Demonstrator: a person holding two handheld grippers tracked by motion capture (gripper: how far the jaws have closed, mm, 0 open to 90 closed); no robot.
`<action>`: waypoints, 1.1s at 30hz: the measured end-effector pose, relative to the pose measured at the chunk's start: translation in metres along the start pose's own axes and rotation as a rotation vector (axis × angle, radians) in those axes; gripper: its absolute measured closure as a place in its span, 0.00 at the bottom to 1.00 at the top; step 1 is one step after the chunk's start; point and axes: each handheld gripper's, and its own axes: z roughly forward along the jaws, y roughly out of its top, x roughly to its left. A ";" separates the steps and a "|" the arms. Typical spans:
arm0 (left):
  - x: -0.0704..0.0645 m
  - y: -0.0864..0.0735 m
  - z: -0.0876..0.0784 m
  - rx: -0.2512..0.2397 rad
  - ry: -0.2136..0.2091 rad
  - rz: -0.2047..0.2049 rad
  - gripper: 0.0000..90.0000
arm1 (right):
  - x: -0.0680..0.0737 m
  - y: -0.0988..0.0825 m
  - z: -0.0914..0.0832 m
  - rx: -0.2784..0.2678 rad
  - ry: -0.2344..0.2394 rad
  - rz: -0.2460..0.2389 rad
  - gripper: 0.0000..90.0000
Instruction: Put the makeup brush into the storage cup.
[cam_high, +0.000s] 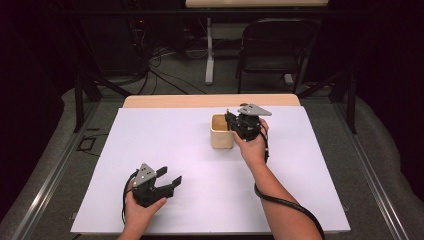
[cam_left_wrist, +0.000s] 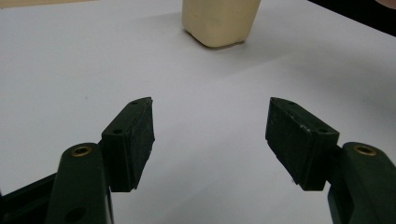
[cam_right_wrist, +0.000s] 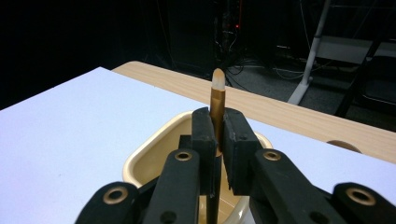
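Holding over the beige cup (cam_high: 221, 131) at the worktop's (cam_high: 165, 145) far middle, the right gripper (cam_high: 231, 120) could knock it sideways; left gripper (cam_high: 170, 181) idles near the front edge. Left gripper view: jaws spread, nothing between, cup ahead. Right gripper view: jaws pinch a thin gold pen (cam_right_wrist: 217, 100) upright above the cup's mouth; a loose, off-centre pinch could tilt it past the rim.

No legible text, label or number on anything.
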 end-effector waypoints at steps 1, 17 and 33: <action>0.000 0.000 0.000 0.001 0.002 0.000 0.36 | -0.001 -0.001 0.000 0.005 -0.001 -0.001 0.93; 0.001 0.000 -0.001 -0.003 0.000 -0.005 0.37 | -0.002 -0.006 0.001 0.027 -0.005 -0.010 0.93; 0.001 0.000 0.000 -0.002 0.001 -0.005 0.37 | -0.002 -0.006 0.001 0.026 -0.003 -0.023 0.93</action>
